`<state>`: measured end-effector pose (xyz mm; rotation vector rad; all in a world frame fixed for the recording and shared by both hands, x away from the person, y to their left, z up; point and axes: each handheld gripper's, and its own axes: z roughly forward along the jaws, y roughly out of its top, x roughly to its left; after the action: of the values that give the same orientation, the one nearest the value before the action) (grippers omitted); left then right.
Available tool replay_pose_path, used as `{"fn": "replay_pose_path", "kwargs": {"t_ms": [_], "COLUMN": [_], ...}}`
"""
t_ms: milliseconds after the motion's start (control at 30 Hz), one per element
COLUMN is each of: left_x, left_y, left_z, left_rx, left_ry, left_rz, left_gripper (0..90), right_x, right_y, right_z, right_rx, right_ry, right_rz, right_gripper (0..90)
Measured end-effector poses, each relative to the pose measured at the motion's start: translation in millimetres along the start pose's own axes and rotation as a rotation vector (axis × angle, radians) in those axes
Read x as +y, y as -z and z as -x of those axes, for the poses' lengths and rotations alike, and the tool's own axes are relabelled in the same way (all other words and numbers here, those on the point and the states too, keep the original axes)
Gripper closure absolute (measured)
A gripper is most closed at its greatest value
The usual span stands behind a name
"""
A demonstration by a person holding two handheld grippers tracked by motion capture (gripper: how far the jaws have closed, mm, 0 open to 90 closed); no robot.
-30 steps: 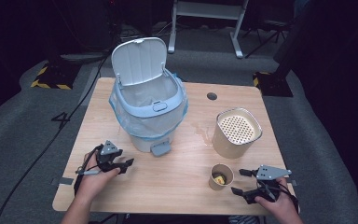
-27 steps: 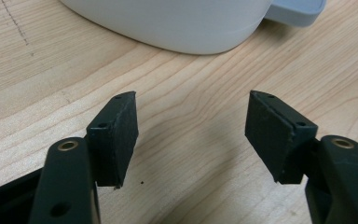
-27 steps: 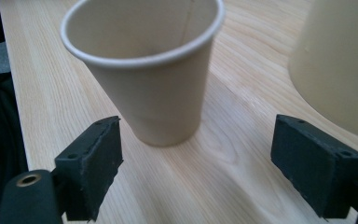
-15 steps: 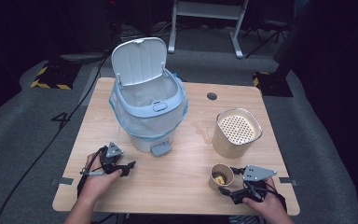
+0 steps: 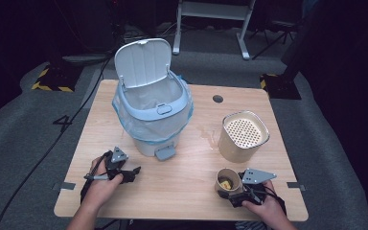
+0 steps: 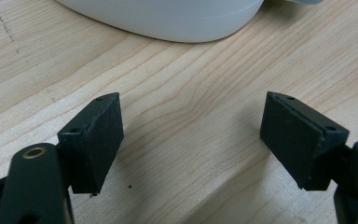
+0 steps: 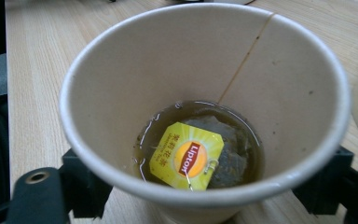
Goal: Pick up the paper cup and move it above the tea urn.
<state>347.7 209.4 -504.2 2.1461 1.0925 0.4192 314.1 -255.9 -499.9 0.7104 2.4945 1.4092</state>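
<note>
Paper cup (image 7: pixel 205 116): sitting between the jaws of the right gripper (image 5: pixel 239 194), which have just been closing around its lower wall; contact not discernible. Contents: tea, soaked bag, yellow tag (image 7: pixel 186 155) reading "Lipton". Left gripper (image 6: pixel 191 140): jaws standing wide, having just been opening, over bare counter (image 6: pixel 186 93).

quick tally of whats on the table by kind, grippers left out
Pale blue plastic pedal bin with its white lid up: 1
Tan round canister with a perforated top: 1
Brown paper cup: 1
Wet tea bag with a yellow tag, in the cup's tea: 1
Total: 4
</note>
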Motion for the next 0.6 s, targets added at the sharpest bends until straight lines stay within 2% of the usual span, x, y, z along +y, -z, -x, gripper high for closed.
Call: {"fn": "replay_pose_path", "kwargs": {"t_ms": [100, 200, 333, 600], "left_x": [0.0, 0.1, 0.1, 0.6], "left_y": [-0.1, 0.0, -0.1, -0.5], "left_z": [0.1, 0.0, 0.0, -0.3], "left_rx": [0.002, 0.002, 0.002, -0.009], "left_ry": [0.000, -0.001, -0.002, -0.008], "left_rz": [0.000, 0.000, 0.000, -0.006], "left_gripper": [21.1, 21.1, 21.0, 19.5], "right_x": [-0.1, 0.0, 2.3, 16.8], "right_y": [-0.8, -0.3, 3.2, 20.4], "right_z": [-1.7, -1.1, 0.2, 6.2], "right_rx": [0.002, 0.007, -0.011, -0.007], "right_ry": [0.009, 0.002, 0.022, 0.015], "right_rz": [-0.002, 0.000, -0.002, 0.044], "right_gripper": [28.2, 29.5, 30.4, 31.2]}}
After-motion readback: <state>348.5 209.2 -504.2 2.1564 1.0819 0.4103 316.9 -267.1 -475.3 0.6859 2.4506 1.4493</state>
